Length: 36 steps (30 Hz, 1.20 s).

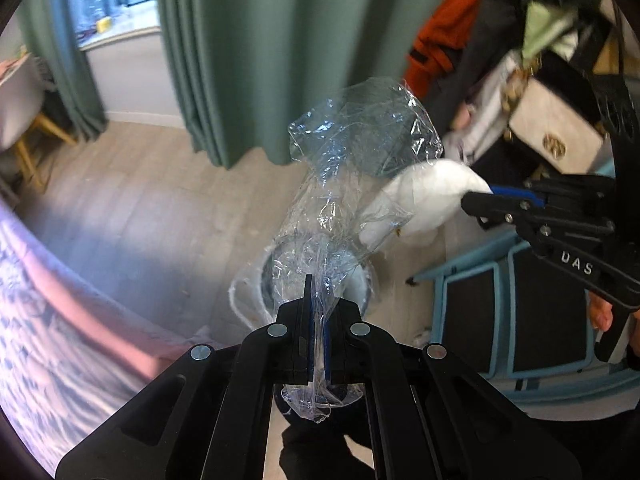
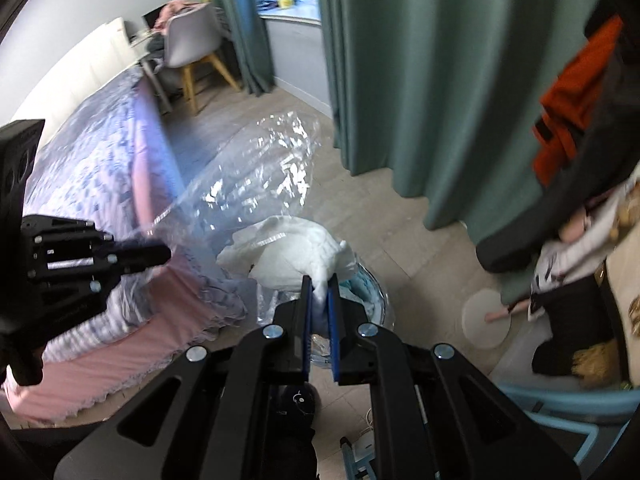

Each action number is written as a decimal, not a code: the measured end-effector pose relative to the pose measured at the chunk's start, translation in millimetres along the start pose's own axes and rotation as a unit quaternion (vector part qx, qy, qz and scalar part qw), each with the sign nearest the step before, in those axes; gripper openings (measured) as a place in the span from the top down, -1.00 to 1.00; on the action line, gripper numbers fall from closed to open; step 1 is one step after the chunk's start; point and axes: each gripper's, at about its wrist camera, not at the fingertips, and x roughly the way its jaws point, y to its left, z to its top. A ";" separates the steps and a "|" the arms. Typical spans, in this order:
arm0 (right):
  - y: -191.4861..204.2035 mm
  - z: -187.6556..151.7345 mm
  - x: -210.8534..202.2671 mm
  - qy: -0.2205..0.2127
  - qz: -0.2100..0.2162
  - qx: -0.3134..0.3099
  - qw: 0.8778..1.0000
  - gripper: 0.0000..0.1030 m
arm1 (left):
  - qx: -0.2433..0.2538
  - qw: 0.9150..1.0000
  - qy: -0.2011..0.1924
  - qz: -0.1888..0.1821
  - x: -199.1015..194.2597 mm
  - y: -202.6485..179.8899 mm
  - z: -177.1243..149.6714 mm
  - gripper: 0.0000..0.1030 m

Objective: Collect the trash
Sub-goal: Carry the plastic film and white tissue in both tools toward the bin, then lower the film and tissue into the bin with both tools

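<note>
Two handheld grippers hung over a bedroom floor, each pinching a piece of trash above a small round bin lined with a clear bag.

The left gripper [image 1: 318, 308] had its jaws closed tight on a crumpled sheet of clear plastic wrap [image 1: 360, 148]. The wrap rose from between the blue pads and billowed forward, and a short tail of it hung behind the jaws.

The right gripper [image 2: 320, 292] had its jaws nearly closed, clamped on a corner of a soft white wad [image 2: 296, 248], tissue or cotton by its look. In the left wrist view the wad touched the side of the plastic wrap, and the right gripper reached in from the right.

The bin [image 2: 374, 300] stood on the pale wood floor [image 1: 140, 184] directly under both items, partly hidden by them. A bed with a pink and blue patterned cover [image 2: 120, 184] lay just beside the bin. Green curtains [image 1: 248, 52] hung behind, and a light blue chair frame [image 1: 472, 272] stood near the bin on the opposite side.
</note>
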 end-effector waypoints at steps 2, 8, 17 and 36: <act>-5.0 -7.0 13.5 0.008 -0.005 0.016 1.000 0.82 | 0.009 1.000 0.017 -0.006 20.2 -2.5 -4.0 0.96; -18.5 -29.7 66.0 0.037 -0.009 0.047 0.998 0.82 | 0.021 0.997 0.069 -0.015 85.7 0.9 -22.4 0.96; -38.4 -53.3 165.4 0.078 -0.003 0.069 0.995 0.82 | 0.039 0.990 0.132 -0.020 192.3 19.2 -42.4 0.96; -78.0 -96.0 340.8 0.147 0.009 0.077 0.986 0.82 | 0.056 0.978 0.188 -0.065 388.3 27.8 -67.6 0.97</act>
